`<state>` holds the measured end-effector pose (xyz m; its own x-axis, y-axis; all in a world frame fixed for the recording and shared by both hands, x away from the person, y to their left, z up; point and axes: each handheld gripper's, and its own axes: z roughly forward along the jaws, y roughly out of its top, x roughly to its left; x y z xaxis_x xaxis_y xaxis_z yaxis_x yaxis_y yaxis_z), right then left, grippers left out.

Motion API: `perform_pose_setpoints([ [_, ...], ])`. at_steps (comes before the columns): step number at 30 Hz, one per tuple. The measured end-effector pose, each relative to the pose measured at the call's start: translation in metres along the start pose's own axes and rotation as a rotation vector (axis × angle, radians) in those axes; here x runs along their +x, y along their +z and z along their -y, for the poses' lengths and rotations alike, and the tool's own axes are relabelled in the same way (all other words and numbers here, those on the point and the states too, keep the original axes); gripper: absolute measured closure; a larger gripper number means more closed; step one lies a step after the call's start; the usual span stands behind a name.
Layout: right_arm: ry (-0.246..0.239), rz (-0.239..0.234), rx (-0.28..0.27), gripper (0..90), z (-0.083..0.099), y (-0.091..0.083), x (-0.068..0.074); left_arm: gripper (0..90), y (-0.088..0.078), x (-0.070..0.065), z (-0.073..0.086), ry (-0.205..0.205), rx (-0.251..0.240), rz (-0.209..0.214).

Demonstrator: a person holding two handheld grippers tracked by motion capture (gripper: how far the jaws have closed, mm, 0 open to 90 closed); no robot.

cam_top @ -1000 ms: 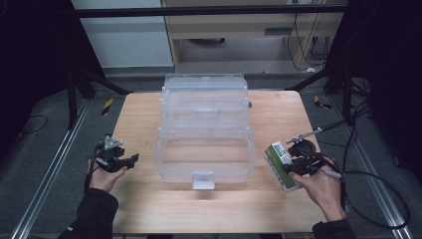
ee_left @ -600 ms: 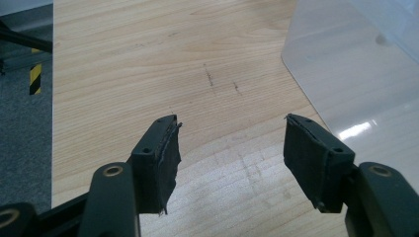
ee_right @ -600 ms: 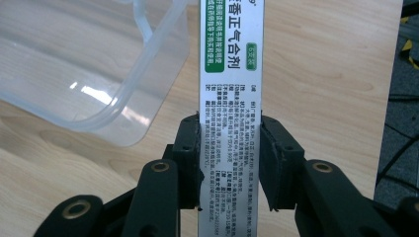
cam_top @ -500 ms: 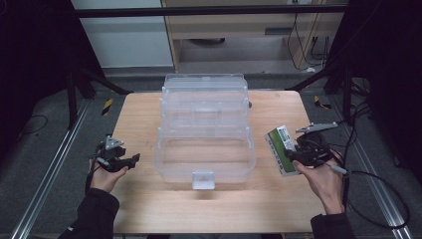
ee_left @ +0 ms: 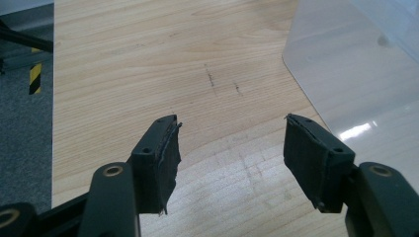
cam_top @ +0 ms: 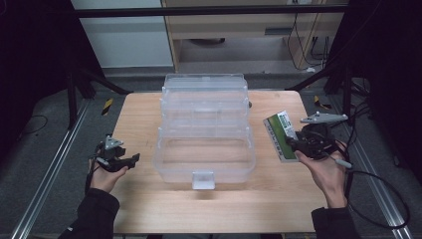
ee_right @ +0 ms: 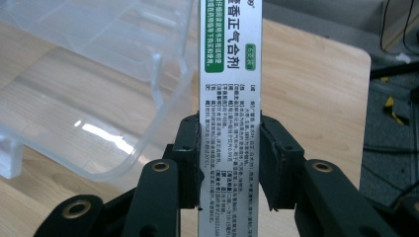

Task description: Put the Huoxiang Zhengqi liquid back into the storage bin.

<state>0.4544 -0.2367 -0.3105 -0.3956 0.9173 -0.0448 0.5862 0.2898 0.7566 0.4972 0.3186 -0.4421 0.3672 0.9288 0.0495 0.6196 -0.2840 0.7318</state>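
My right tongs (ee_right: 230, 163) clench the green-and-white box (ee_right: 230, 98) across its narrow sides, long axis pointing away along the jaws, beside the clear case (cam_top: 204, 134). My left tongs (ee_left: 230, 148) stand released over the desk (ee_left: 123, 64).

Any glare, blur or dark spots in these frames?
High view: the table is lit, its surroundings nearly black. Left gripper view: a glare patch on the clear bin, jaws sharp. Right gripper view: a bright streak on the bin wall, small print on the green-and-white box soft though readable in places.
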Motion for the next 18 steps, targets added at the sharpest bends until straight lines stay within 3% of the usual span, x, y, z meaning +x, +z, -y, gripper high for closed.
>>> perform_pose_setpoints([
  [6, -0.065, -0.026, -0.038, 65.1, -0.016, -0.008, 0.007, 38.2, 0.0, 0.0, 0.0, -0.001, 0.001, 0.001],
  [12, -0.12, -0.057, -0.04, 65.2, -0.032, -0.014, 0.015, 38.1, 0.001, 0.001, 0.001, -0.002, 0.004, 0.002],
  [18, -0.176, -0.133, -0.046, 65.1, -0.044, -0.016, 0.023, 38.1, 0.001, 0.001, 0.001, -0.002, 0.004, -0.001],
])
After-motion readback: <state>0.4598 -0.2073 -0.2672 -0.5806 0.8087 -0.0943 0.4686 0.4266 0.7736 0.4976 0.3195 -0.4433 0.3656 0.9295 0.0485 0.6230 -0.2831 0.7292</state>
